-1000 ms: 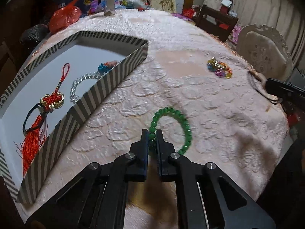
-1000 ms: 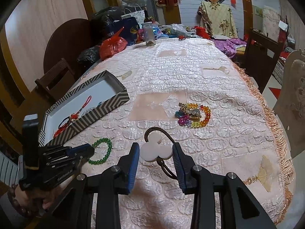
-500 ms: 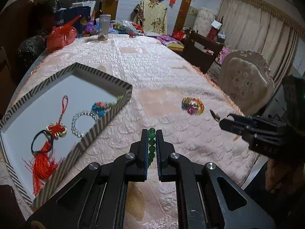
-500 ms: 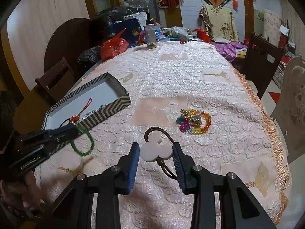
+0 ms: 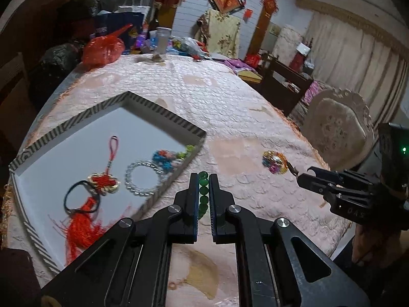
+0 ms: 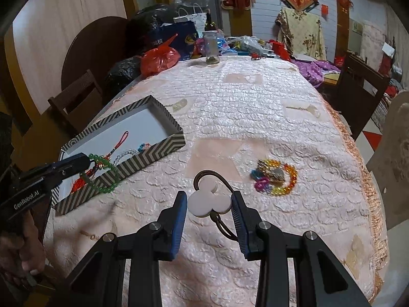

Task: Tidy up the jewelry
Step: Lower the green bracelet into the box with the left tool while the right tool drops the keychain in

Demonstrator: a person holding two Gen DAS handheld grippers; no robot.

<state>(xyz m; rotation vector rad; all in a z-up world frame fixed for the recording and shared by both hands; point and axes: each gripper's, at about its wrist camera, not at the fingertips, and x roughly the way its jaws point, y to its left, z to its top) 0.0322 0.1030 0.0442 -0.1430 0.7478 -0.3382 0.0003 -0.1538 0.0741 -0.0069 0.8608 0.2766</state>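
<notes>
My left gripper (image 5: 204,179) is shut on a green bead bracelet (image 5: 203,197) and holds it in the air by the near right wall of the striped box (image 5: 163,116). The right wrist view shows the bracelet (image 6: 108,176) hanging over the box's near wall (image 6: 133,165). The box holds a red knot tassel (image 5: 101,183), a clear bead bracelet (image 5: 143,179) and a blue beaded piece (image 5: 166,157). My right gripper (image 6: 208,199) is shut on a white clover-shaped charm (image 6: 208,200) with a dark cord. A multicoloured bead bracelet (image 6: 274,176) lies on the cloth.
The table has a pink quilted cloth (image 6: 255,107). At its far end stand a red plastic bag (image 6: 158,58), a glass jar (image 6: 211,47) and other clutter. Chairs (image 5: 334,130) stand along the right edge.
My left gripper lifted the green bracelet off the cloth and carried it left to the box's edge. My right gripper kept its hold on the white charm and barely moved.
</notes>
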